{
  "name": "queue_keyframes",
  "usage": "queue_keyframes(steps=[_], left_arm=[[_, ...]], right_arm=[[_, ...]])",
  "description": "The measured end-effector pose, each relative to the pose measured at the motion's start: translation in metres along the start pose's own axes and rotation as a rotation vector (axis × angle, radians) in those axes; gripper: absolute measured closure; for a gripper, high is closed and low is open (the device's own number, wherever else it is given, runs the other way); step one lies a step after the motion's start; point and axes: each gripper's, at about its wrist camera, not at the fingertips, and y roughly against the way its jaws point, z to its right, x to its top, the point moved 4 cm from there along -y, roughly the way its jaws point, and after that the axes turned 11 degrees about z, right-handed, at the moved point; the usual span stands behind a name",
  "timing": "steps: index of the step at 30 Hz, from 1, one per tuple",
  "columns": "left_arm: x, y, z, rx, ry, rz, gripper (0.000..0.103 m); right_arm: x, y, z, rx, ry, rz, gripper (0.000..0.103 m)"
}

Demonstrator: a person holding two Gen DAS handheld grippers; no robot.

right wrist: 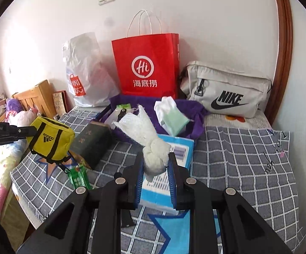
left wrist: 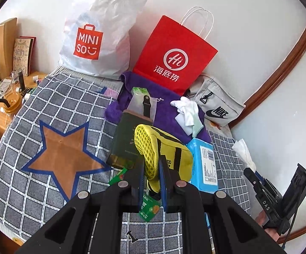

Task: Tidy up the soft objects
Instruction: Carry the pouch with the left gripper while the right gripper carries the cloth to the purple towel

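Two grips on: left gripper (left wrist: pixel 152 169) clamps yellow mesh-sided Adidas pouch (left wrist: pixel 163 148), right gripper (right wrist: pixel 155 169) pinches knotted white cloth bundle (right wrist: pixel 153 150); both look lifted clear, next needs a drop spot.

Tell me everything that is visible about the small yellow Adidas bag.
The small yellow Adidas bag looks like soft fabric, with black straps, a black logo and a yellow mesh end panel. A black zipper pull hangs below it. The left gripper is shut on its mesh end, holding it in the air above the checked bed cover. Nothing else touches it.
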Motion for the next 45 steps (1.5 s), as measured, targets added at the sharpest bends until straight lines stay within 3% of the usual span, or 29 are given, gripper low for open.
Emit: queue_keyframes(steps=[23, 45], left_arm=[[0.056, -0.033, 0.017, -0.004, -0.049, 0.026, 0.091], [0.092, -0.093, 0.015, 0.020, -0.059, 0.006, 0.091]], right_arm=[[0.056, -0.044, 0.007, -0.012, 0.006, 0.057, 0.082], [0.077, -0.116, 0.011, 0.010, -0.001, 0.039, 0.081]])
